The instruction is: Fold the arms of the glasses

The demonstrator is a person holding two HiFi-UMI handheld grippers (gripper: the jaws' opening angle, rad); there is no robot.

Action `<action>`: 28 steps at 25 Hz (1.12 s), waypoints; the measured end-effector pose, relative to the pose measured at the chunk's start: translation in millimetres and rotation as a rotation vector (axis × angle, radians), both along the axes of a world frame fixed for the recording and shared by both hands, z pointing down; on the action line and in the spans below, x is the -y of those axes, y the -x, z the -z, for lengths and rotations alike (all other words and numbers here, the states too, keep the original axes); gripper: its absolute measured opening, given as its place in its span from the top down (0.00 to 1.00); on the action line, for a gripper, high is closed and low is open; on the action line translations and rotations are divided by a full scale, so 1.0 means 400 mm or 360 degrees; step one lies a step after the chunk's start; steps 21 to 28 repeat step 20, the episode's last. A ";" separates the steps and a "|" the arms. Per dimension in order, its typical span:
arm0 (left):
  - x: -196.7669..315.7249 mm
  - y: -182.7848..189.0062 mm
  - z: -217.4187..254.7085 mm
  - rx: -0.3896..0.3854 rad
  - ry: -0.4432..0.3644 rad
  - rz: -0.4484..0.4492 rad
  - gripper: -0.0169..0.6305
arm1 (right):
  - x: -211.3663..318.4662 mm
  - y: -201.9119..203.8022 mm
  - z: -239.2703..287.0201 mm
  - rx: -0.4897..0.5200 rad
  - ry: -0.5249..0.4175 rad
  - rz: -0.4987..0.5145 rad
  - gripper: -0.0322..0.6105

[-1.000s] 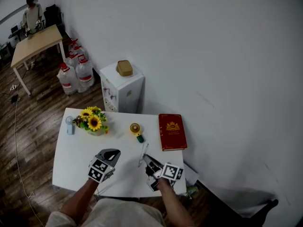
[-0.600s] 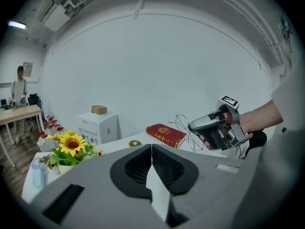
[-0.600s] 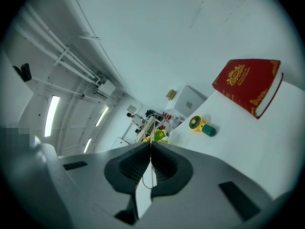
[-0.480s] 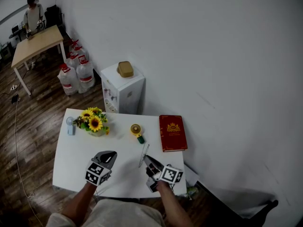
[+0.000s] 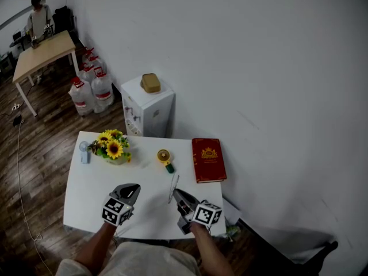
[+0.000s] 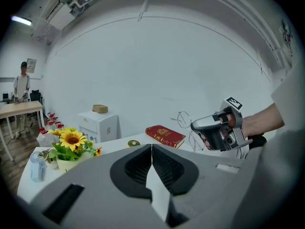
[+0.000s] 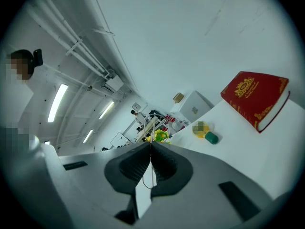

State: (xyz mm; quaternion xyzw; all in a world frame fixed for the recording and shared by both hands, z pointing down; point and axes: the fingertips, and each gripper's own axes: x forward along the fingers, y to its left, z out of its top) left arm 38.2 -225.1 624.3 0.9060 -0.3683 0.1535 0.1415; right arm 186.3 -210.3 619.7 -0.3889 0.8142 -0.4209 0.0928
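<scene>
Thin wire-framed glasses (image 5: 173, 188) stand up off the white table (image 5: 86, 194), and my right gripper (image 5: 177, 194) is shut on them. In the right gripper view a fine wire of the glasses (image 7: 152, 128) runs up from between the closed jaws of the right gripper (image 7: 151, 144). The left gripper view shows the right gripper (image 6: 195, 126) with the glasses (image 6: 187, 125) sticking up from its tip. My left gripper (image 5: 132, 189) hovers over the table to the left of the glasses, apart from them. The left gripper (image 6: 151, 147) is shut with nothing in it.
A vase of sunflowers (image 5: 113, 149) and a small blue bottle (image 5: 85, 153) stand at the table's far left. A yellow round thing with a green end (image 5: 165, 157) and a red book (image 5: 209, 160) lie farther back. A white cabinet (image 5: 148, 105) stands behind the table.
The left gripper has drawn back slightly toward the person. The right gripper has rolled a little with the glasses still in it.
</scene>
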 end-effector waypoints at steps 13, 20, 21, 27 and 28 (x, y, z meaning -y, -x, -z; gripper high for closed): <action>-0.015 -0.001 -0.004 -0.0004 0.0017 0.0007 0.96 | -0.022 0.011 0.014 -0.0063 -0.0077 0.0049 0.94; -0.018 0.004 -0.009 -0.0004 0.0023 0.0013 0.96 | -0.028 0.009 0.011 -0.0063 -0.0072 0.0040 0.94; -0.018 0.004 -0.009 -0.0004 0.0023 0.0013 0.96 | -0.028 0.009 0.011 -0.0063 -0.0072 0.0040 0.94; -0.018 0.004 -0.009 -0.0004 0.0023 0.0013 0.96 | -0.028 0.009 0.011 -0.0063 -0.0072 0.0040 0.94; -0.018 0.004 -0.009 -0.0004 0.0023 0.0013 0.96 | -0.028 0.009 0.011 -0.0063 -0.0072 0.0040 0.94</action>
